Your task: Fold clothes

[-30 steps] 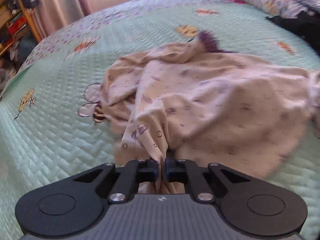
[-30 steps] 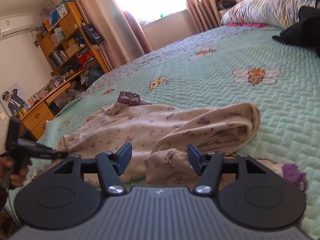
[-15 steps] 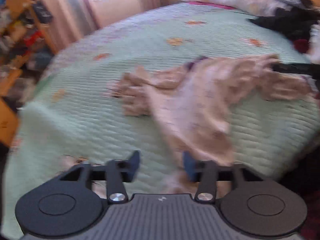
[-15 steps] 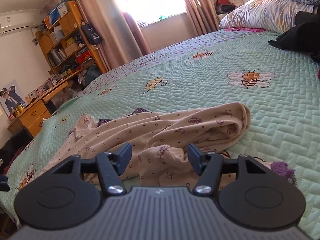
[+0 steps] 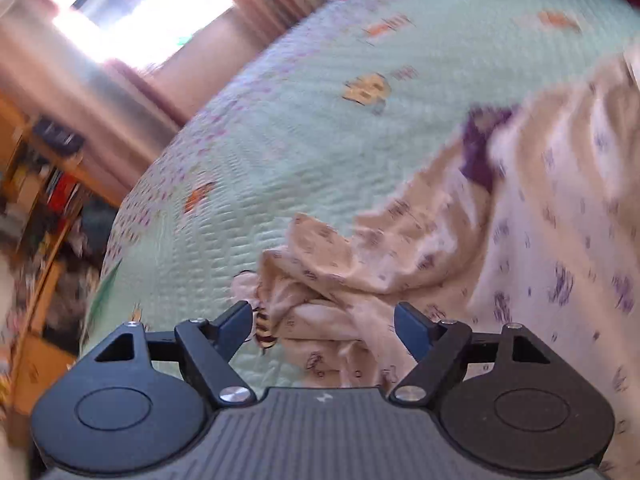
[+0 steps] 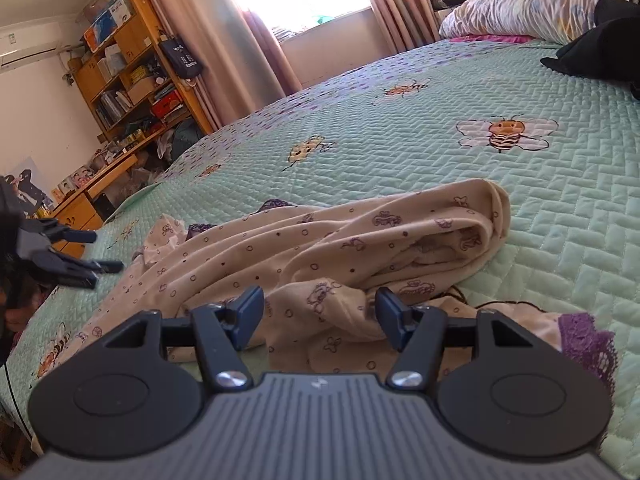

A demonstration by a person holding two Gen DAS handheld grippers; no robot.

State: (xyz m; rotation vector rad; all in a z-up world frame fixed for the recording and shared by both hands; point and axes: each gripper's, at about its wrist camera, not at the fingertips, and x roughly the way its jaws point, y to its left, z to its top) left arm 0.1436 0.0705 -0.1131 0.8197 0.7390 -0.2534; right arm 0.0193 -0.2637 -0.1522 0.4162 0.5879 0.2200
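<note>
The cream shirt [image 6: 304, 252] with purple prints lies crumpled lengthwise across the green bedspread [image 6: 420, 136]. The left gripper [image 5: 324, 326] and right gripper [image 6: 318, 312] both gape wide, holding nothing.

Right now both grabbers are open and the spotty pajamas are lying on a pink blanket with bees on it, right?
Nearly. The blanket is pale green, not pink; the right wrist view shows it plainly. The rest holds: the left gripper and right gripper are both open, and the spotty pajamas lie on the bee-patterned blanket.
</note>
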